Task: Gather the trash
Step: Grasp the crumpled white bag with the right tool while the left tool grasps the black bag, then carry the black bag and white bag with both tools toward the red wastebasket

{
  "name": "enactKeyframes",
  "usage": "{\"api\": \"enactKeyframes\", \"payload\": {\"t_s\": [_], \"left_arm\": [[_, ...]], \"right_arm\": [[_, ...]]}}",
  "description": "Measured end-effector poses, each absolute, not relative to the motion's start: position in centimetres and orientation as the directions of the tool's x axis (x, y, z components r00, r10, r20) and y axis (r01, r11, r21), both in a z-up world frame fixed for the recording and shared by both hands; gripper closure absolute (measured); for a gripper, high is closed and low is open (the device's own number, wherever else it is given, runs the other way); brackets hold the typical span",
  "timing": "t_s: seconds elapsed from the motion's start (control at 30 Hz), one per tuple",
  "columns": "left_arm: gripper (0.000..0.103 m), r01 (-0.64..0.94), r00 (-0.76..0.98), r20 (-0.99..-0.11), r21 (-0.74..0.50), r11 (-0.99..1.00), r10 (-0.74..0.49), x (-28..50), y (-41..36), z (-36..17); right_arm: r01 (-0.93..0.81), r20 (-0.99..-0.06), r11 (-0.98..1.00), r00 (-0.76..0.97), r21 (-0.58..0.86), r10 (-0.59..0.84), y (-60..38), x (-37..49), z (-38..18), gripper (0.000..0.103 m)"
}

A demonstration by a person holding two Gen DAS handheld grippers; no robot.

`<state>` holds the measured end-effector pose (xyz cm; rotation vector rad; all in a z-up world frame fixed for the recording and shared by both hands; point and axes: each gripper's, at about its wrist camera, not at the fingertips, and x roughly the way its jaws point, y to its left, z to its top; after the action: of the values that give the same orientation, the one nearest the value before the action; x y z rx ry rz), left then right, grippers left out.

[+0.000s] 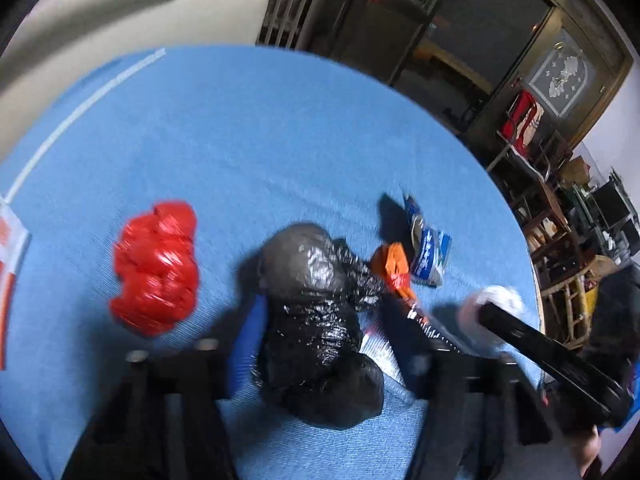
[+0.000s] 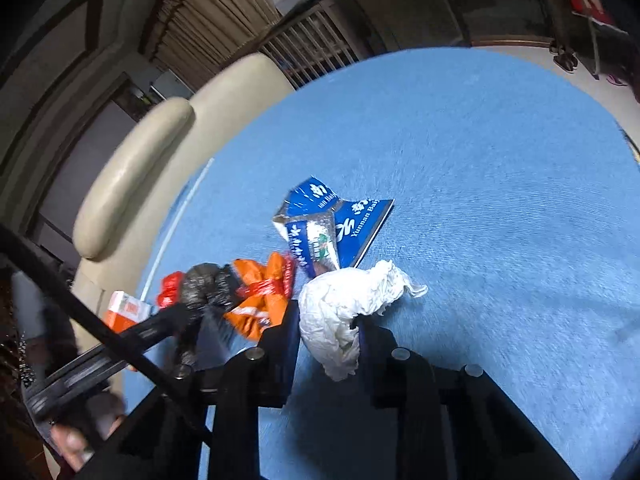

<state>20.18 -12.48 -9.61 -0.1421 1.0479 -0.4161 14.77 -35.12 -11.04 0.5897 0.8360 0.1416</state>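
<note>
Trash on the blue worktop [image 2: 480, 160]: crumpled white tissue [image 2: 344, 308] clamped in the right gripper [image 2: 328, 332]; glossy black bag [image 1: 316, 312] sits between the left gripper's [image 1: 320, 344] wide-spread fingers.

left hand-held gripper [image 1: 320, 344]: jaws wide, straddling bag; right hand-held gripper [image 2: 328, 328]: clamped on tissue

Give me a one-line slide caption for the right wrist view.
Right gripper clamps crumpled white tissue on blue tablecloth, beside blue wrapper.
</note>
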Motion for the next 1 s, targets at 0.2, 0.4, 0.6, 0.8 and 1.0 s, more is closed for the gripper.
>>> {"api": "enactKeyframes", "payload": {"t_s": [0.2,0.4,0.6,0.8,1.0], "left_arm": [[0.062,0.241,0.422,-0.808,-0.336,0.911,-0.410,19.8,-12.6,-10.9],[0.063,0.237,0.479,-0.788,-0.308,0.921,-0.387,17.4,-11.5,-9.5],[0.063,0.224,0.564,-0.754,-0.253,0.941,-0.337,14.1,-9.6,-6.8],[0.063,0.254,0.590,-0.736,-0.223,0.941,-0.334,10.7,-9.7,-5.3],[0.063,0.291,0.578,-0.737,-0.214,0.933,-0.349,7.0,-10.2,-5.5]], "right_arm": [[0.097,-0.611,0.807,0.707,0.582,0.356,-35.8,10.5,-9.8,0.075],[0.087,-0.582,0.808,0.738,0.582,0.340,-35.8,7.2,-8.8,0.075],[0.086,-0.567,0.813,0.759,0.575,0.320,-35.9,4.5,-8.1,0.075],[0.075,-0.557,0.820,0.768,0.568,0.315,-34.9,2.8,-7.4,0.075],[0.054,-0.550,0.830,0.773,0.555,0.317,-33.7,0.9,-6.5,0.075]]}}
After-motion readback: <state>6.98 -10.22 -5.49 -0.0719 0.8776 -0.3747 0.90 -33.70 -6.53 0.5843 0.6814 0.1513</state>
